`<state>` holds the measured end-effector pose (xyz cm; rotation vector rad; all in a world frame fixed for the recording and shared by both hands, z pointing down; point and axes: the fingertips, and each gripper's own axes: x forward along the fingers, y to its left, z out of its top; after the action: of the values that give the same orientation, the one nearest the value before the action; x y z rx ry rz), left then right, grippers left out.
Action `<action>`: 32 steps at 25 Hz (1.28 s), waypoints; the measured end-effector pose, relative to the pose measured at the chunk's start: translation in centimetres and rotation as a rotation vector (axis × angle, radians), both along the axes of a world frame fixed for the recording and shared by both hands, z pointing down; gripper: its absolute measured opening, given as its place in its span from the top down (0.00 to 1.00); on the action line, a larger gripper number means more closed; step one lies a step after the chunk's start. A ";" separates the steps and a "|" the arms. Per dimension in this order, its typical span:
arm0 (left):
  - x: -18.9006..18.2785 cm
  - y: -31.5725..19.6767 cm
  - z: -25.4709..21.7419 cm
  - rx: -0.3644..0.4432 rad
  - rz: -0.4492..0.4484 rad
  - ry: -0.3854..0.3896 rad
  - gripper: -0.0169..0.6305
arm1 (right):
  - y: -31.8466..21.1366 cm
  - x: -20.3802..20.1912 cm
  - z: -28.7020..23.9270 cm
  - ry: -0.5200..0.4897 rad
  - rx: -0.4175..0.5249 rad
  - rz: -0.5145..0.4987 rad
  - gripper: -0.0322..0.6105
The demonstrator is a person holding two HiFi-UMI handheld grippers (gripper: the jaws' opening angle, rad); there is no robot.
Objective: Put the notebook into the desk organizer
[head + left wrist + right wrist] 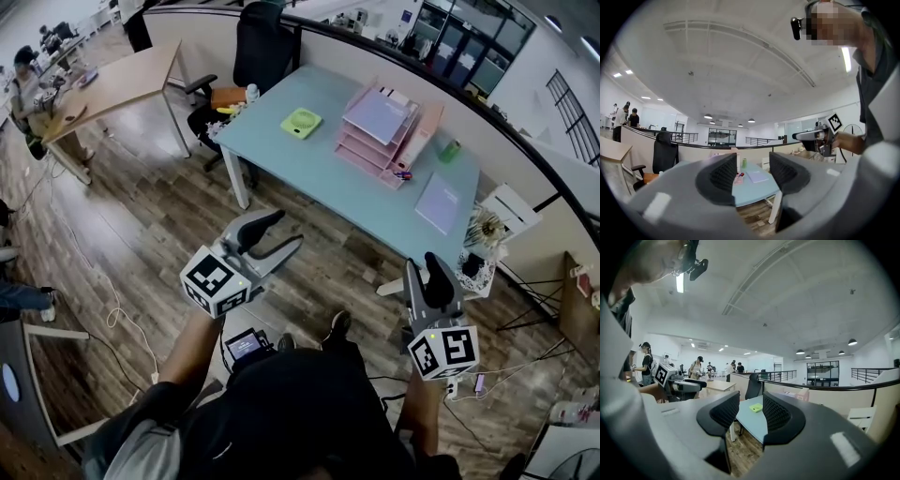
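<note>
Lilac and lying flat, the notebook (438, 202) rests on the pale blue counter (309, 173), near the right end and close to the front edge. It is well apart from both claws. The pink organizer (380, 127), a stack of slanted trays, stands further back toward the middle of the counter, near the notebook but not touching it. A small green cup (450, 150) sits just beside the organizer's right end, and a flat lime-green thing (301, 123) lies to the organizer's left. A black chair (258, 47) stands behind the counter's left end. The left claw (281, 234) is held level over the wooden floor (141, 216), short of the counter's front edge. It is released, its two ribbed pads standing apart with nothing between them. In the left gripper view the distant notebook and part of the organizer show only through that gap. The right claw (422, 262) hangs over the floor off the counter's right front corner, likewise released and empty. Through its gap in the right gripper view the lime-green thing shows far off on the counter.
</note>
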<state>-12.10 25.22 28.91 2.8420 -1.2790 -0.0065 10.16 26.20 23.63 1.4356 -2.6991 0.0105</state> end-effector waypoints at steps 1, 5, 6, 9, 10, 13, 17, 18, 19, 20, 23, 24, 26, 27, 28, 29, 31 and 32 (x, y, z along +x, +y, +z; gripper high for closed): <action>0.0 -0.1 0.0 -0.001 -0.003 0.000 0.56 | -0.3 0.0 0.0 -0.001 0.000 -0.004 0.74; -0.2 -0.8 -0.1 -0.001 -0.026 -0.011 0.56 | -1.8 0.1 0.3 -0.011 -0.001 -0.023 0.74; -0.3 -1.0 -0.1 -0.001 -0.035 -0.017 0.56 | -2.3 0.1 0.4 -0.017 0.001 -0.029 0.74; -0.5 -1.8 0.3 -0.017 -0.061 -0.031 0.56 | -3.7 0.0 0.5 -0.024 -0.005 -0.051 0.74; -0.4 -2.1 0.2 -0.020 -0.068 -0.032 0.56 | -4.1 0.0 0.5 -0.026 -0.007 -0.059 0.74; 0.3 -3.2 -0.4 -0.005 -0.080 -0.035 0.56 | -5.8 0.5 0.8 -0.035 -0.012 -0.079 0.74; 1.3 -4.7 -0.7 -0.002 -0.101 -0.047 0.56 | -8.2 1.0 0.9 -0.043 -0.021 -0.111 0.74; 1.4 -5.1 -0.6 -0.005 -0.110 -0.050 0.56 | -8.8 1.1 0.9 -0.046 -0.021 -0.121 0.74; 1.6 -5.5 -0.5 -0.008 -0.120 -0.053 0.56 | -9.4 1.2 1.0 -0.049 -0.022 -0.131 0.74; 1.7 -5.8 -0.5 -0.011 -0.130 -0.055 0.56 | -10.0 1.4 1.1 -0.053 -0.023 -0.140 0.74; 2.4 -6.9 -0.7 -0.013 -0.158 -0.064 0.56 | -11.9 2.0 1.4 -0.059 -0.030 -0.168 0.74; 2.6 -7.3 -0.8 -0.014 -0.167 -0.067 0.56 | -12.6 2.2 1.5 -0.063 -0.032 -0.179 0.74; 2.9 -8.0 -0.9 -0.016 -0.192 -0.075 0.56 | -13.9 2.3 1.6 -0.068 -0.038 -0.203 0.74; 3.0 -8.4 -0.9 -0.016 -0.205 -0.080 0.56 | -14.5 2.3 1.6 -0.069 -0.041 -0.216 0.74; 3.1 -8.8 -1.0 -0.018 -0.218 -0.083 0.56 | -15.1 2.3 1.5 -0.071 -0.044 -0.230 0.74; 3.3 -9.1 -1.1 -0.023 -0.231 -0.084 0.56 | -15.7 2.4 1.4 -0.073 -0.045 -0.242 0.74; 4.2 -9.7 -1.5 -0.045 -0.252 -0.081 0.56 | -16.8 2.7 1.3 -0.078 -0.045 -0.266 0.74; 4.5 -10.1 -1.6 -0.046 -0.262 -0.083 0.56 | -17.3 2.9 1.3 -0.080 -0.045 -0.277 0.74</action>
<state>-7.61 15.12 27.33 2.6412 -1.6351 0.1352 13.08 8.86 24.94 1.0603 -2.9175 0.1123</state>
